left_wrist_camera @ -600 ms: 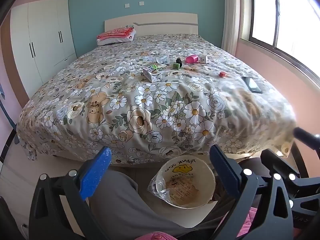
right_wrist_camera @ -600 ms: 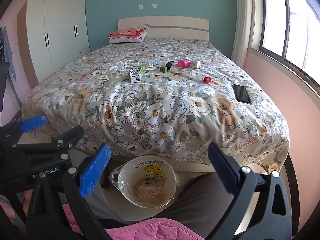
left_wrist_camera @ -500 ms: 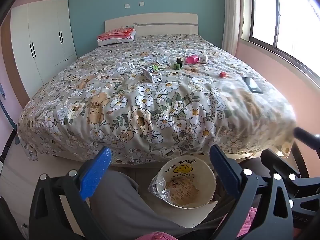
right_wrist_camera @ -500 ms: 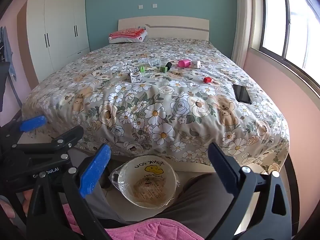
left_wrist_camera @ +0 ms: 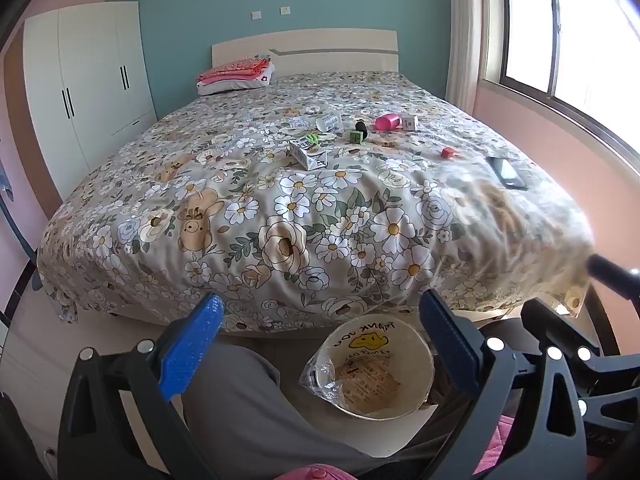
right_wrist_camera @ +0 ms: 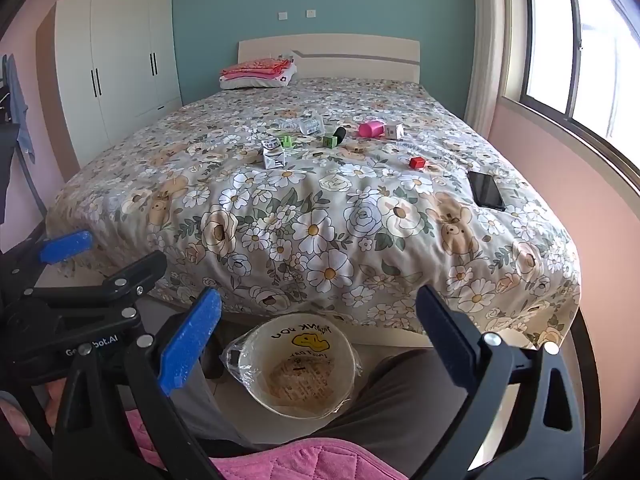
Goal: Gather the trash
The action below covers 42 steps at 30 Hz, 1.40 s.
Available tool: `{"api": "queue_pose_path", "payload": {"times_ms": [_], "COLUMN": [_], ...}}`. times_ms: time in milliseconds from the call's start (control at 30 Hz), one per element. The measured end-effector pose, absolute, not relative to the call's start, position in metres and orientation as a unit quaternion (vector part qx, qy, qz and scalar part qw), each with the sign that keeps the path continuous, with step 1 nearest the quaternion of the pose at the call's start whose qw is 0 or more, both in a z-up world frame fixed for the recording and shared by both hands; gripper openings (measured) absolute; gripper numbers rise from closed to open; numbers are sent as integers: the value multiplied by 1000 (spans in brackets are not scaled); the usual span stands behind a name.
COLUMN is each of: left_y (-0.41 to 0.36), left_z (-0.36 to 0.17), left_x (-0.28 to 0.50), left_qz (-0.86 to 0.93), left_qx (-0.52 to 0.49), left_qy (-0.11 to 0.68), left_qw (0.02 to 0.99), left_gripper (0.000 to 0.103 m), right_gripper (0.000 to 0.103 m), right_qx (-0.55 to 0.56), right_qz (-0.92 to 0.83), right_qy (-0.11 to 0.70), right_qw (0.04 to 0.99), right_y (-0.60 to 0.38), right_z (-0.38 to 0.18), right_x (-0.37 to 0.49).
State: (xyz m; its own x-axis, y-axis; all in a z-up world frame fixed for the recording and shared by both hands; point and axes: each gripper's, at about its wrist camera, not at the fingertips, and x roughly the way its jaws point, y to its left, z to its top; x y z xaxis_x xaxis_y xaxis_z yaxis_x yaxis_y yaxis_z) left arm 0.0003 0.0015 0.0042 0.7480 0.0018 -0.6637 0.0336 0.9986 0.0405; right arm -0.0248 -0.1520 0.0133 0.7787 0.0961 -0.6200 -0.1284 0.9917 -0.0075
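Note:
Small bits of trash lie mid-bed: a white carton [left_wrist_camera: 309, 154] [right_wrist_camera: 273, 157], a clear plastic cup [left_wrist_camera: 329, 122] [right_wrist_camera: 311, 124], a pink cup [left_wrist_camera: 387, 121] [right_wrist_camera: 371, 128], green pieces [left_wrist_camera: 355, 137] [right_wrist_camera: 329, 141], a red cube [left_wrist_camera: 447, 152] [right_wrist_camera: 417, 162]. A cream bin [left_wrist_camera: 380, 368] [right_wrist_camera: 298, 364] lined with a clear bag stands on the floor at the foot of the bed. My left gripper [left_wrist_camera: 320, 344] and right gripper [right_wrist_camera: 318, 340] are both open and empty, low over the bin, far from the trash.
The floral bedspread [right_wrist_camera: 320, 216] covers a wide bed. A black phone [right_wrist_camera: 485, 190] lies near its right edge. Folded red cloth on a pillow [right_wrist_camera: 258, 74] sits by the headboard. A white wardrobe [right_wrist_camera: 120, 68] stands left, a window right. My knees flank the bin.

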Motion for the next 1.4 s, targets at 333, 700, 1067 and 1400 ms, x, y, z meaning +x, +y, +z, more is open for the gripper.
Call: {"api": "queue_pose_path", "payload": {"times_ms": [333,700,1067,1400], "left_y": [6,8,21,18], "left_z": [7,7,18,15], "left_x": [2,3,7,5], "left_qz": [-9,-8,-8,-7], "left_qx": [26,27,26,27], "left_qy": [354,353,354,353], "left_qw": [935,935,935,935], "left_gripper": [100,100,100,100], "right_gripper": [96,96,96,96], "right_qx": [-24,-23,-22,-22], "right_qz": [60,60,61,61], "right_qy": [327,328,328,328], "right_qw": [943,943,943,942], "right_y": [-153,-150,-149,-149], "right_z": [13,13,14,14], "right_x": [-25,-24,-24,-24]}}
